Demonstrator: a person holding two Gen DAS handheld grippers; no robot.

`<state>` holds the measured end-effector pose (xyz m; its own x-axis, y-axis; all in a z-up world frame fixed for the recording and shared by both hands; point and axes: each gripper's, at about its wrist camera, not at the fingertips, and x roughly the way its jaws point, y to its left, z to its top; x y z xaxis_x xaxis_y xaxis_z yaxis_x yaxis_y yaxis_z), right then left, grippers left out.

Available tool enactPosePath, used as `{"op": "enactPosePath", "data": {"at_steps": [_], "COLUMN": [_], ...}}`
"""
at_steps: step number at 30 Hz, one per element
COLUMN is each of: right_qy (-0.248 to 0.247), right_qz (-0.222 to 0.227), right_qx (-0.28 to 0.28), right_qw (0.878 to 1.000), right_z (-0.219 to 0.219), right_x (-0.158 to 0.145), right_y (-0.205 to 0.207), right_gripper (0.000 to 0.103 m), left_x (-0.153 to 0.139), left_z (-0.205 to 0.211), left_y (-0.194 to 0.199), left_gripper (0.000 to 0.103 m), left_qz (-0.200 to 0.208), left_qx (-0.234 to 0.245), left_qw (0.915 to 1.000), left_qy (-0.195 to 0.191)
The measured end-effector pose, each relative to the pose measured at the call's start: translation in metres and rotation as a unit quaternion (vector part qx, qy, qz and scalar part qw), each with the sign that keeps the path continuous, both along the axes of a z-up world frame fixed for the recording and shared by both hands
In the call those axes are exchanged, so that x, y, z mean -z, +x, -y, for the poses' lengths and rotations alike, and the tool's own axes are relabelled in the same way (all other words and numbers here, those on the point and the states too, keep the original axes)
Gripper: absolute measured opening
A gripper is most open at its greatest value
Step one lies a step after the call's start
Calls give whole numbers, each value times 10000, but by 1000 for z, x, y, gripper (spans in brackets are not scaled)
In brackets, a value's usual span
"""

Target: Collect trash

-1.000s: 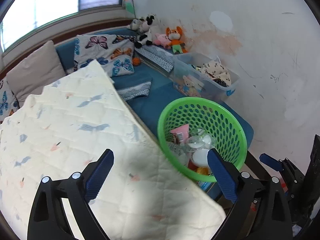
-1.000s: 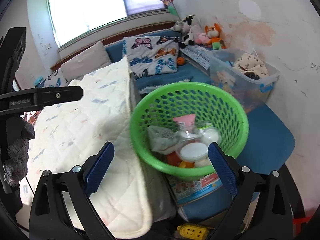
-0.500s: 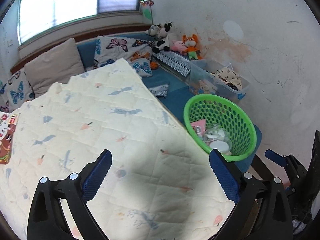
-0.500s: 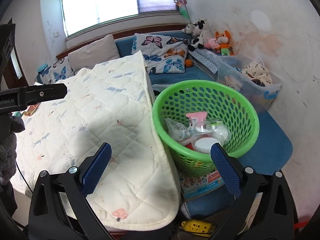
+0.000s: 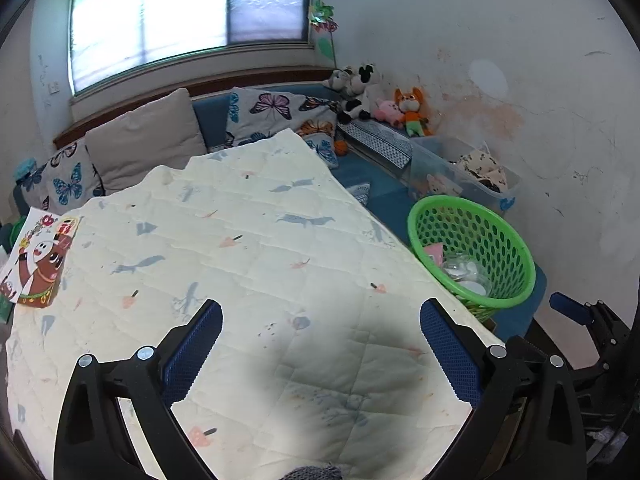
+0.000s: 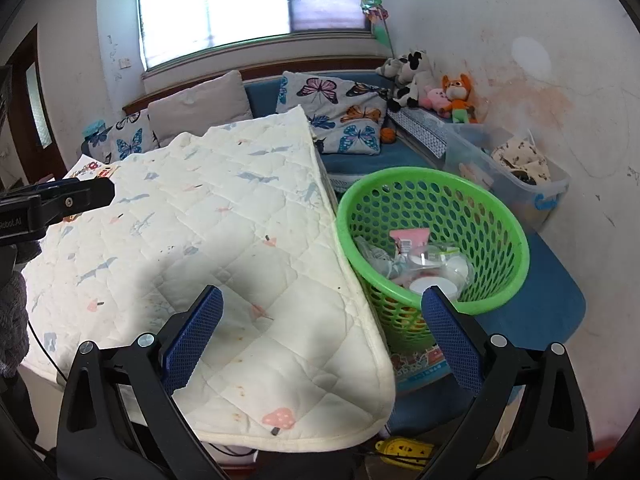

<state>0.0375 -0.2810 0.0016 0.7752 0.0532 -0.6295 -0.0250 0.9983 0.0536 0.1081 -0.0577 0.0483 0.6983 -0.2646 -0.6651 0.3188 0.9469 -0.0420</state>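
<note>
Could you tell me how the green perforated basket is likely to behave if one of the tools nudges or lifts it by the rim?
The green basket looks like thin perforated plastic, so probably light and slightly flexible. It holds only small wrappers and lids, so a nudge could slide or tip it. Its narrower base suggests modest stability.

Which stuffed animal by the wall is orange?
The fox toy, at the end of the row beside the pink plush; the cow is black and white.

Bright window [image 5: 188,12] over blue bench [image 6: 360,160] with cushions [image 5: 144,136]; stained white wall [image 6: 520,80]; quilted table cover [image 5: 248,260]; plush toys [image 5: 408,110] in corner; clear storage bin [image 6: 516,176].
</note>
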Motion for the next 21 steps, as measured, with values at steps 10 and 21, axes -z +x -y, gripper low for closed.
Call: {"op": "enactPosePath", "data": {"at_steps": [10, 21], "right_qy": [-35, 45], "right_qz": [72, 147], "right_qx": [-50, -204], "right_qw": [10000, 9997], "right_z": [-16, -33], "right_x": [-4, -9], "right_y": [-1, -1], "right_gripper": [99, 99], "left_x": [0, 1], "left_z": [-22, -47], "left_y": [-8, -15], "left_gripper": [96, 96], "left_qz": [107, 182], "left_qx": [-290, -666], "left_qw": [9995, 9976], "left_qy": [-35, -17]}}
